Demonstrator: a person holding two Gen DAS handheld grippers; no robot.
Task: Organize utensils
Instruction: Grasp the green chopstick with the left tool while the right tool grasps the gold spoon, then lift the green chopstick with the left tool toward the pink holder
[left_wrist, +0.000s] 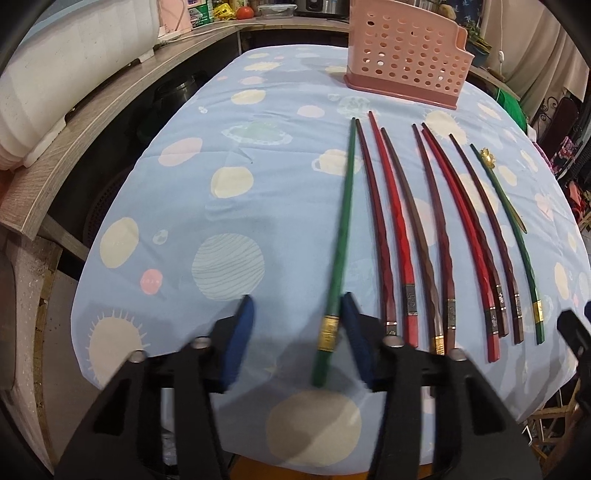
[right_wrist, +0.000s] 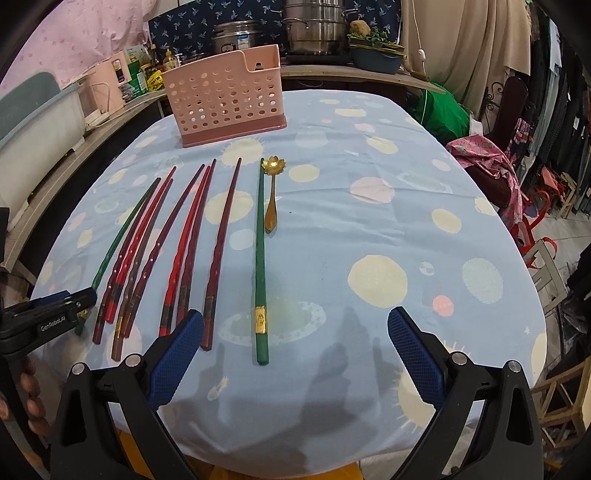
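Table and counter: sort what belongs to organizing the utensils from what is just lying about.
Job:
- green chopstick between the open left gripper fingers
- other chopsticks
- gold spoon
- pink holder

Lying about:
- steel pots
- tomato

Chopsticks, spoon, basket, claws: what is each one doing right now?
Left claw: open, around the leftmost green chopstick.
Right claw: open, holding nothing.
Other green chopstick: flat on the cloth.
Gold spoon: lying flat.
Pink basket: upright, looks empty.
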